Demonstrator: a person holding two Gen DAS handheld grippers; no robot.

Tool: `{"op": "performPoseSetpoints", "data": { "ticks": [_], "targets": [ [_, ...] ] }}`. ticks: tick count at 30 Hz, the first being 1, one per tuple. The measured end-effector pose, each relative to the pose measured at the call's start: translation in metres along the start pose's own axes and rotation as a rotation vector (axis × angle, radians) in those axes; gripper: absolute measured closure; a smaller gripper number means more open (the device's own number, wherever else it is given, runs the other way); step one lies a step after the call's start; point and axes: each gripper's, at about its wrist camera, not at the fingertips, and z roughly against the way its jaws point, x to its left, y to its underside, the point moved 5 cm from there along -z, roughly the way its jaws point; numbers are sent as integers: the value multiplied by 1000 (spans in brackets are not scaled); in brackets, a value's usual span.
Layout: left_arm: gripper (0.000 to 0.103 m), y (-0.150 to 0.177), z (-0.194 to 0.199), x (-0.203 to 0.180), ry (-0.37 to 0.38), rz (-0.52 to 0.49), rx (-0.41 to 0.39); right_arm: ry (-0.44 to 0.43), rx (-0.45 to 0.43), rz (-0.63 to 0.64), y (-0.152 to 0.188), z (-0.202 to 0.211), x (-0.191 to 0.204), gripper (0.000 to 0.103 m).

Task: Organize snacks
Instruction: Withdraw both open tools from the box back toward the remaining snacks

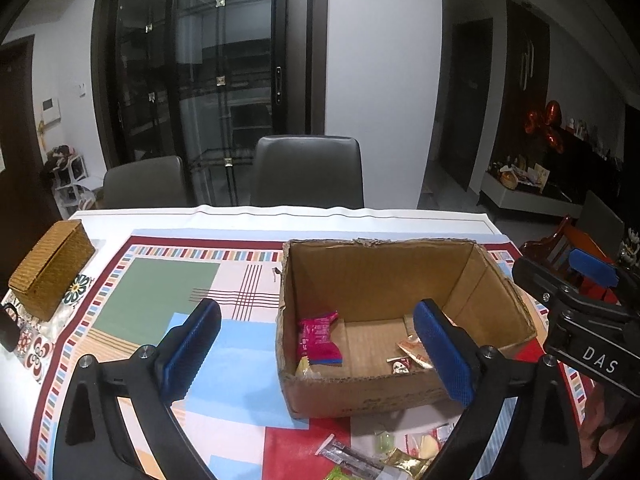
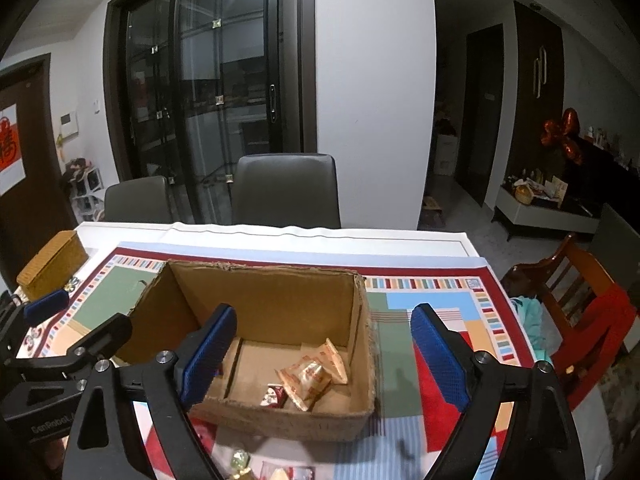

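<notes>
Hovering over cardboard box [image 1: 384, 392], left gripper [image 1: 320, 354] and right gripper [image 2: 324, 354] were spread, empty. Loose snacks [image 1: 400, 450] on desk [image 1: 240, 360]: light, crinkly; pinch wrapper mid-body.

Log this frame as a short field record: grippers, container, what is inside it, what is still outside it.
left gripper: open, empty, held over the near left of the box
right gripper: open, empty, held over the box
container: open cardboard box on a patterned tablecloth
inside: pink snack packet, orange-and-white wrapped snacks, small red-and-white candy
outside: loose wrapped snacks on the cloth in front of the box
other: wicker box at far left
</notes>
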Motion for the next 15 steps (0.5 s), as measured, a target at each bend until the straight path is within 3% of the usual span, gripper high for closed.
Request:
{"op": "performPoseSetpoints", "data": {
  "ticks": [15],
  "targets": [
    [5, 10, 37, -5, -1, -9, -28, 0, -32, -5, 9, 34, -2, 13]
  ]
}}
